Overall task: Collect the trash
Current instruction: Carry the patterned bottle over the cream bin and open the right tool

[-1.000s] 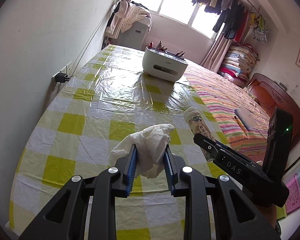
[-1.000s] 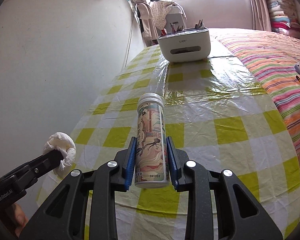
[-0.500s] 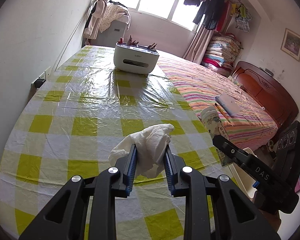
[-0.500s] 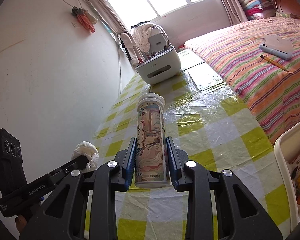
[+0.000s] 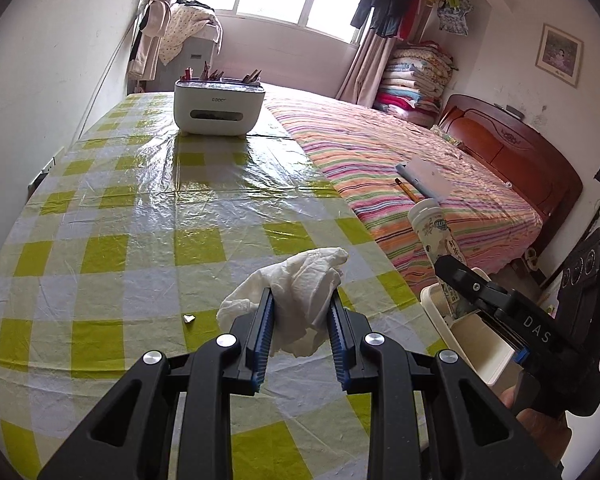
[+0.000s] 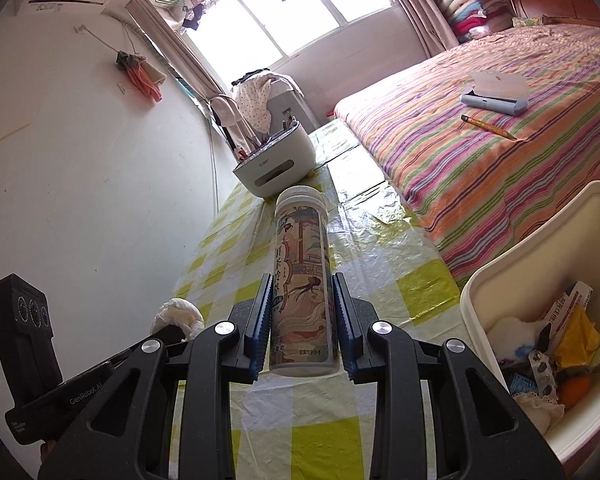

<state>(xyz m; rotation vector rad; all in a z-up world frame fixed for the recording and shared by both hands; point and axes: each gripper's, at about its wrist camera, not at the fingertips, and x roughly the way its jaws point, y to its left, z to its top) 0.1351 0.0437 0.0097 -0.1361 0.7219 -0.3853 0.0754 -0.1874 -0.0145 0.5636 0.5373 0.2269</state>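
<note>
My left gripper (image 5: 300,316) is shut on a crumpled white tissue (image 5: 296,280), held above the yellow-checked tablecloth (image 5: 140,216). My right gripper (image 6: 302,316) is shut on a tall printed bottle (image 6: 302,276) with a white cap, held upright. In the left wrist view the bottle (image 5: 436,232) and the right gripper (image 5: 452,272) show at the right, over the rim of a cream trash bin (image 5: 480,344). In the right wrist view the bin (image 6: 520,264) sits at the lower right, holding wrappers and scraps. The tissue (image 6: 178,314) shows at the lower left in the left gripper's tips.
A white organiser box (image 5: 219,106) with pens stands at the table's far end. A tiny scrap (image 5: 188,319) lies on the cloth near the tissue. A striped bed (image 5: 400,168) with a pencil and a blue case runs along the table's right side. A white wall bounds the left.
Both grippers have swung to the right with their loads, off the table's middle toward its right edge. The trash bin has come into view at the right.
</note>
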